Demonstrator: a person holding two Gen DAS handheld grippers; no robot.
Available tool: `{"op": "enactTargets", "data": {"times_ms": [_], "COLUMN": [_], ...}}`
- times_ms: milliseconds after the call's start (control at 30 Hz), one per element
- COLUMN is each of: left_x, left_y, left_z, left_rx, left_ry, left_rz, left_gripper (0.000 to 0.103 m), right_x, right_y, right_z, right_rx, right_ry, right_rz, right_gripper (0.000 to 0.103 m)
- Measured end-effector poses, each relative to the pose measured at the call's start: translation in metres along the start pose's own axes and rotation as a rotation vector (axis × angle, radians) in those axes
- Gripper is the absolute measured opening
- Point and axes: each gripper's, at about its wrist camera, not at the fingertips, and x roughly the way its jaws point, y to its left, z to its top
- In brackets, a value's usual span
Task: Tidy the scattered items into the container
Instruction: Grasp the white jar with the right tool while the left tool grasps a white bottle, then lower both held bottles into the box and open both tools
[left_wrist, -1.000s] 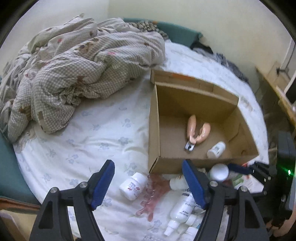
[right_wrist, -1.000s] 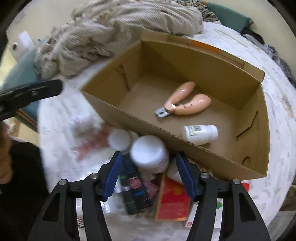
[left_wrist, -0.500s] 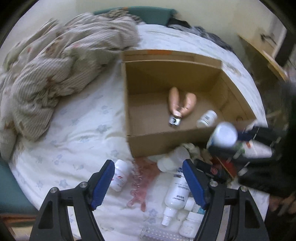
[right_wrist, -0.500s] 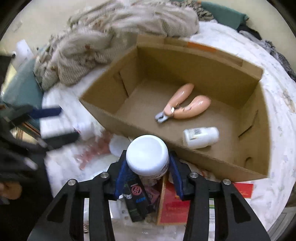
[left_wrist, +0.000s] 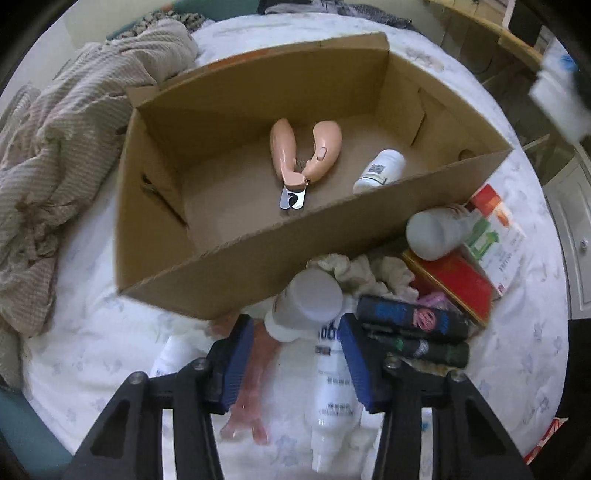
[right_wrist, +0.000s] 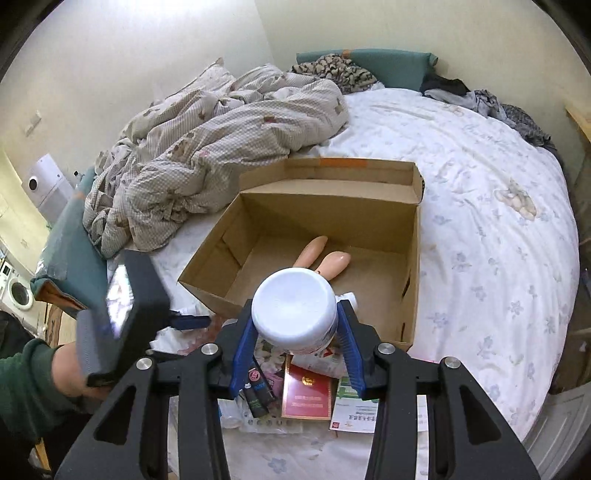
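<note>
right tool (right_wrist: 295, 343): pads clamped on white-lidded jar (right_wrist: 294, 309), held above near wall of cardboard box (right_wrist: 415, 258) | left tool (left_wrist: 295, 363): jaws closing, partly open around white bottle (left_wrist: 308, 306) lying on bed just before box

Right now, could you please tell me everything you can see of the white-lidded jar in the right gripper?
The white-lidded jar is a squat round tub, apparently plastic, with a smooth, wide white screw lid facing the camera. A printed label with blue lettering shows at its lower side. The right gripper is shut on it, one blue pad pressing each side. It sits tilted, lid up, above the near edge of the cardboard box, clear of the clutter below. Its contents are not visible.
</note>
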Motion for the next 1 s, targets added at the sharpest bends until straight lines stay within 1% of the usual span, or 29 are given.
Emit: {"op": "enactTargets", "data": {"times_ms": [67,167,200,233,400,533,633,800,900,1000], "left_x": [0.003,0.005,0.006,0.005,-0.005,-0.028,-0.064,-0.119,-0.143,-0.158], "left_y": [-0.001,-0.008,-0.008,-0.008,-0.002,0.008,0.017,0.023,0.03,0.036], "left_z": [0.004,0.003,0.003,0.002,-0.004,-0.017,-0.024,-0.03,-0.021,-0.008], "left_rx": [0.002,0.04,0.047,0.046,0.031,0.011,-0.023,-0.043,-0.092,-0.132], "left_ry": [-0.001,-0.011,-0.01,-0.012,-0.024,-0.036,-0.097,-0.215,-0.295,-0.38], "left_rz": [-0.013,0.029,0.039,0.042,0.065,0.088,0.077,0.089,0.074,0.067], "left_gripper": [0.049,0.049,0.045,0.037,0.035,0.034,0.034,0.034,0.033,0.033], "right_x": [0.0,-0.005,-0.004,-0.003,0.003,0.006,0.005,0.006,0.008,0.011], "right_y": [-0.001,-0.003,-0.001,0.0,0.004,0.001,-0.001,-0.003,-0.005,-0.007], "right_z": [0.002,0.002,0.003,0.004,0.004,0.007,0.008,0.007,0.007,0.008], "right_rx": [0.001,0.005,0.001,-0.003,-0.014,-0.003,-0.001,0.003,0.013,0.03], "right_ry": [-0.004,-0.01,-0.011,-0.011,-0.003,-0.005,-0.011,-0.011,-0.016,-0.025], "right_rz": [0.004,0.016,0.019,0.022,0.021,0.022,0.022,0.023,0.027,0.033], "right_gripper": [0.046,0.046,0.046,0.046,0.046,0.046,0.046,0.046,0.046,0.046]}}
